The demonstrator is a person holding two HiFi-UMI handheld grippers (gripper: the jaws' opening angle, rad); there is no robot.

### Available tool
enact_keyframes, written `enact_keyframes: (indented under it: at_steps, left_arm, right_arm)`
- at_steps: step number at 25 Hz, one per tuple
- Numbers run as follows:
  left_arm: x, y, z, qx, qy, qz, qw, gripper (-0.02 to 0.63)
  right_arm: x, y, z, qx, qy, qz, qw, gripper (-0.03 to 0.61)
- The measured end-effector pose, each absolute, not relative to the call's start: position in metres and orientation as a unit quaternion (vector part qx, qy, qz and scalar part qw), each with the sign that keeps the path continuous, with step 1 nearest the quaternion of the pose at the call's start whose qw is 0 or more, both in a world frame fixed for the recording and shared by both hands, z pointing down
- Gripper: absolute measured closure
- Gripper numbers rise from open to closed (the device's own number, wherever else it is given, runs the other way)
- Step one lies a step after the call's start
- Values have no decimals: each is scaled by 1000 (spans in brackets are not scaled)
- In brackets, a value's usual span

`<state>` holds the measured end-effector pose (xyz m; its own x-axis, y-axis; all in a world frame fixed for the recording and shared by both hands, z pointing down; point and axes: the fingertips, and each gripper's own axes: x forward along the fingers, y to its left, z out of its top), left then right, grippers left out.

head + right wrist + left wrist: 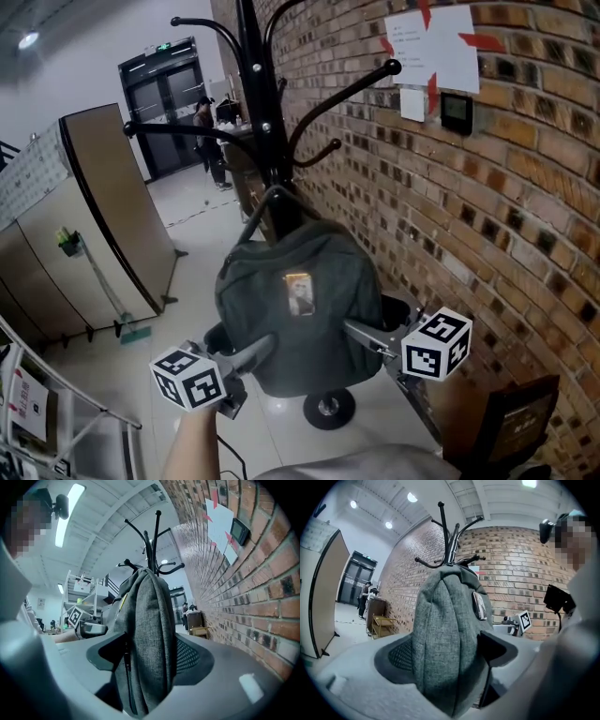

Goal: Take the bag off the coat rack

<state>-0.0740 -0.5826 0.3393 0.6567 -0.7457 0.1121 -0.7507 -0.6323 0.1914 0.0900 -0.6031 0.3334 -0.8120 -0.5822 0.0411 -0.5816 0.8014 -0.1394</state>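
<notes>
A grey backpack (300, 319) with a small badge on its front hangs by its top loop from the black coat rack (253, 112) beside the brick wall. My left gripper (258, 349) clamps the bag's lower left side, and my right gripper (361, 330) clamps its lower right side. In the left gripper view the bag (450, 644) fills the gap between the jaws, both pads against the fabric. The right gripper view shows the same grip on the bag (150, 634), a zipper running down by the left pad. The rack's hooks (152, 545) rise above the bag.
The brick wall (487, 216) stands close on the right, with taped papers (431, 47) and a small black box (457, 112). A folded table (112, 216) leans at the left. The rack's round base (328, 408) sits on the floor. A person (208, 141) stands by the far doors.
</notes>
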Motion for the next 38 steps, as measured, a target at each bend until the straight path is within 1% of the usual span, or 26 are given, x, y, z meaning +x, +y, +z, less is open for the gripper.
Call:
enact_keyframes:
  at_steps: [2,5,8,12,17,20,24,29,32,38]
  left_arm:
    - [-72,-581,338,901,-419,10,112,200]
    - [-69,-578,336,899,-424,4,113,232]
    - [-67,-575,330,897,-426,-5,116,250]
    - [-65,-567,315,897,-427,-4,109,259]
    - [-60,-549,278,901,-427,-9,71,258]
    - [-56,-526,267,904,-423,-9,62,258]
    - [-57,-491,279,904,-420,-10,73,258]
    - [-64,-425,316,904,-415,-12,107,258]
    - [-69,-371,344,906,-403,-9,132,258]
    - [-89,-242,377,906,-391,7,159,258]
  right_arm:
    - [90,-601,335,-318,946,-65,-8,318]
    - [91,-600,334,-335,941,-53,-19,388]
    - [92,-597,328,-347,937,-39,-18,422]
    - [92,-591,313,-346,938,-35,-5,431]
    - [95,-572,279,-345,939,-13,17,431]
    - [99,-548,269,-345,938,-5,25,430]
    - [99,-510,279,-348,937,-9,21,430]
    - [91,-443,314,-352,935,-33,-2,426]
    - [87,-385,339,-359,932,-52,-16,423]
    - [68,-253,375,-373,923,-88,-22,419]
